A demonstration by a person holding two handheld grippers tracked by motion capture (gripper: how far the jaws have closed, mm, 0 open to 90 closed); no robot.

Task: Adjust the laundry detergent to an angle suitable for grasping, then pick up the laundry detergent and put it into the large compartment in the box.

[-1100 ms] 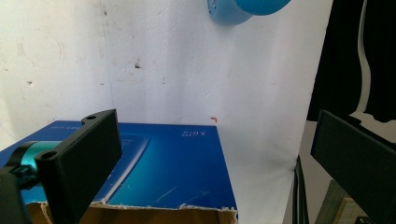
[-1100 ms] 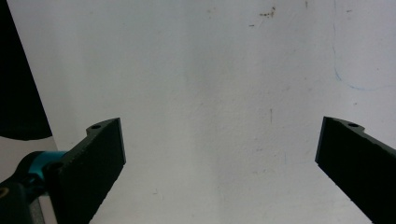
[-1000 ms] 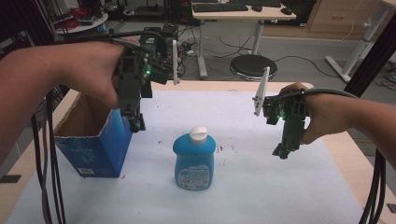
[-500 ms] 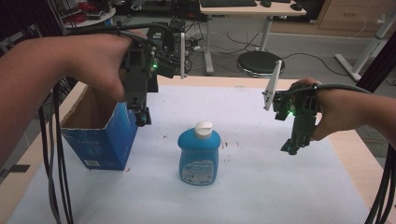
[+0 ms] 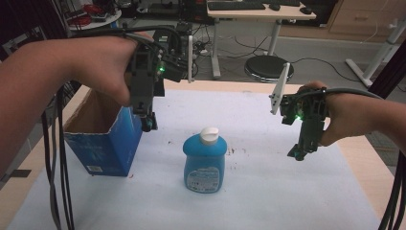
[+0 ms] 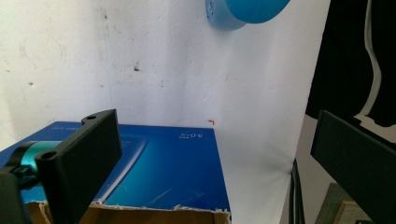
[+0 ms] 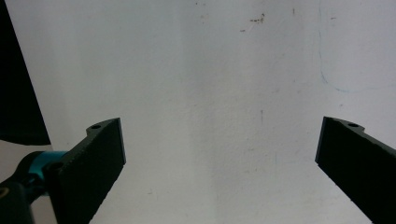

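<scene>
A blue soap bottle [image 5: 204, 161] with a white cap stands upright in the middle of the white table cover [image 5: 249, 191]. To its left sits an open blue cardboard box [image 5: 107, 141]. My left gripper [image 5: 148, 120] hangs open above the box's right rim; in the left gripper view [image 6: 219, 149] the box's blue side [image 6: 177, 172] lies below its wide-apart jaws and the bottle's base [image 6: 243, 11] shows at the top. My right gripper [image 5: 299, 153] is open over bare cover to the right of the bottle, with nothing between its jaws [image 7: 219, 154].
The wooden table edge [image 5: 371, 163] shows at the right, past the cover. Cables [image 5: 57, 158] hang down at the left. Behind the table are a black stool [image 5: 265, 67] and a desk [image 5: 258, 9].
Both grippers have shifted slightly; the left one stays over the box's right rim and the right one stays over the cover. The view has drifted, so the bottle and box sit differently in frame.
</scene>
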